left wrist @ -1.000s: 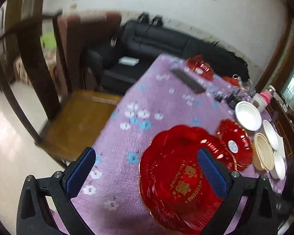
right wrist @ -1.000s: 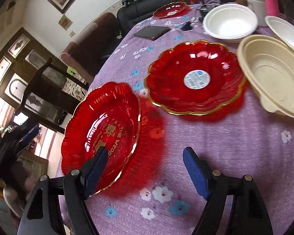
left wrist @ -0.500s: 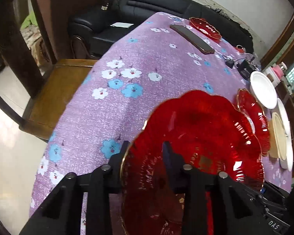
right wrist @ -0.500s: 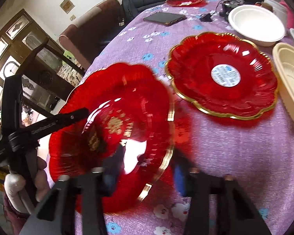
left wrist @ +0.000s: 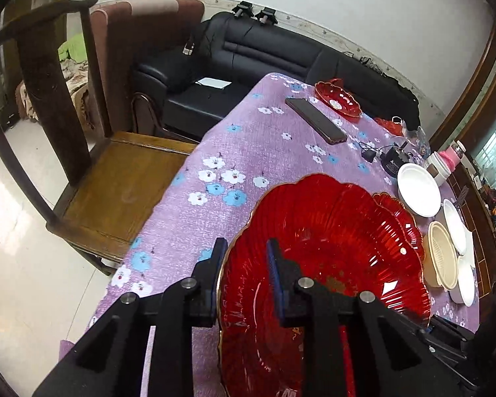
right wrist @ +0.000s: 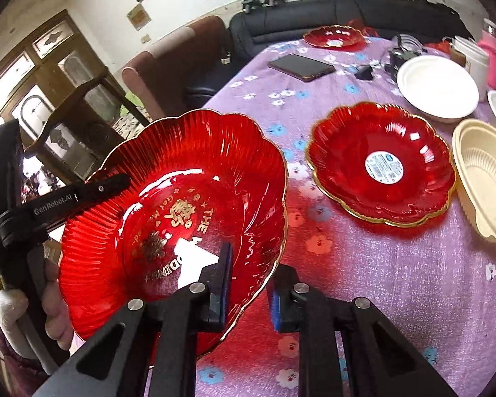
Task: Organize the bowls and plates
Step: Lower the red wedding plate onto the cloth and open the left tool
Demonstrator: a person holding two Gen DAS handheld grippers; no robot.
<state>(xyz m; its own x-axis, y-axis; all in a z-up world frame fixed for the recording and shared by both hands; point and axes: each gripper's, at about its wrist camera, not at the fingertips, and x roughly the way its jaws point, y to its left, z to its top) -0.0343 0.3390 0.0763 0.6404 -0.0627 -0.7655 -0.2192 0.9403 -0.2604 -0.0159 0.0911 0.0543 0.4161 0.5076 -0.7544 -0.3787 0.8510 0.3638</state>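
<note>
Table (left wrist: 254,152): covered in purple flowered cloth, filling the centre and right of both views; the weave looks grippy enough that dishes should not slide. Room beyond: black sofa (left wrist: 281,56) across the upper centre, wooden chair (left wrist: 82,152) at left over pale glossy floor.

Lettered plate (right wrist: 182,205): large, red, scalloped and gold-rimmed, lower left of the right wrist view, lower centre of the left. It appears raised off the cloth and tilted, held at two opposite rim points. Judged to be thin rigid plastic or glass: light, stiff, glossy and therefore slippery, prone to chip or crack if pinched hard or dropped. The fluted rim is the only practical hold; a two-sided grip limits twisting.

Second plate (right wrist: 380,165): same pattern, lying flat at centre right with a round sticker in its well. Judged the likely stacking target.

Cream bowl (right wrist: 486,178) at the right edge, white bowl (right wrist: 436,87) above it; further white dishes at far right, partly cut off. A third small red dish (right wrist: 334,36) and a phone (right wrist: 301,66) lie at the top centre.

Left gripper (left wrist: 244,281): clamped on the near rim, one pad inside, one outside.

Right gripper (right wrist: 249,284): clamped on the opposite rim likewise.
</note>
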